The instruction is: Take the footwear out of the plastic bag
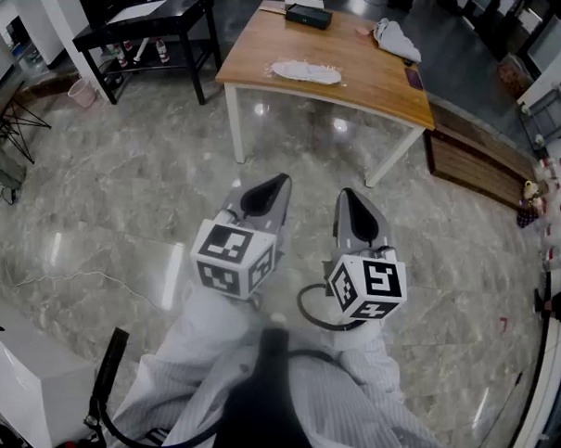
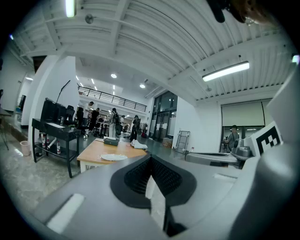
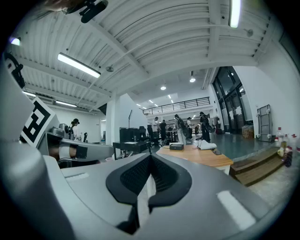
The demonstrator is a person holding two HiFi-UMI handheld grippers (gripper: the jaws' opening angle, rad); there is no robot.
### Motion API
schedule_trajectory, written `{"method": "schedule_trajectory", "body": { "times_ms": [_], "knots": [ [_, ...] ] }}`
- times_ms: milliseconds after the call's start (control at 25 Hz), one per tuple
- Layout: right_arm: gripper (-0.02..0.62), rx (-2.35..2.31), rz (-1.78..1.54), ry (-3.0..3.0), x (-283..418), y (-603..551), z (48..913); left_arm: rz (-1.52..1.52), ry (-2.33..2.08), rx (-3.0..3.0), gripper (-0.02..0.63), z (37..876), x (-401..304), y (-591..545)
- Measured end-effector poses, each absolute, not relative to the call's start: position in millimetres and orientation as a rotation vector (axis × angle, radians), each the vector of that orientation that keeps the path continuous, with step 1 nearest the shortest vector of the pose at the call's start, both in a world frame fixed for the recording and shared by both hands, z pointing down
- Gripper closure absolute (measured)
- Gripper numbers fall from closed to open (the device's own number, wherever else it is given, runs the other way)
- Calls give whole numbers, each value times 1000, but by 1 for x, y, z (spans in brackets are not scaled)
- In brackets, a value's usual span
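A flat, pale plastic bag (image 1: 306, 72) lies on the wooden table (image 1: 367, 75) several steps ahead; what is inside it I cannot make out. The left gripper view shows the bag (image 2: 114, 157) near the table's front edge. A white bundle (image 1: 396, 39), a shoe or a cloth, lies at the table's far right. My left gripper (image 1: 279, 181) and right gripper (image 1: 346, 195) hang side by side over the floor, well short of the table. Both are shut with nothing between the jaws, as the left gripper (image 2: 151, 157) and right gripper (image 3: 151, 157) show in their own views.
A black box (image 1: 308, 17) sits at the table's back. A black bench (image 1: 142, 29) with a pink bucket (image 1: 82, 92) stands at the back left. Low wooden steps (image 1: 473, 164) lie to the right. A white cabinet (image 1: 27, 369) is near left. People stand far off.
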State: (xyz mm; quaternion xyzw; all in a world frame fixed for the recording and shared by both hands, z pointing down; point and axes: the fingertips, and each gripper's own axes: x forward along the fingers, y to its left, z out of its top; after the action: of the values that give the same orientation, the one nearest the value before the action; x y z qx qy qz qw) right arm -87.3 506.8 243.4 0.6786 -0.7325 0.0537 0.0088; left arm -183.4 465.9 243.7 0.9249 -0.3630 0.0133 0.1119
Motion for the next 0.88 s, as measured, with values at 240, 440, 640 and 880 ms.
{"method": "schedule_trajectory", "body": {
  "times_ms": [240,440,640,880],
  "knots": [
    [583,2128,184,-2307,-84,501,242,47,-1065,2710,604,245,-180,459],
    [583,2112,212,-2355,-84,494,242,38,-1050,2696,604,245,-174,451],
    [581,2113,225,-2359,-79,491,246,54,-1063,2698,604,252,-168,445],
    [581,2085,261,-2346,-67,471,260,81,-1070,2662,604,267,-155,419]
  ]
}}
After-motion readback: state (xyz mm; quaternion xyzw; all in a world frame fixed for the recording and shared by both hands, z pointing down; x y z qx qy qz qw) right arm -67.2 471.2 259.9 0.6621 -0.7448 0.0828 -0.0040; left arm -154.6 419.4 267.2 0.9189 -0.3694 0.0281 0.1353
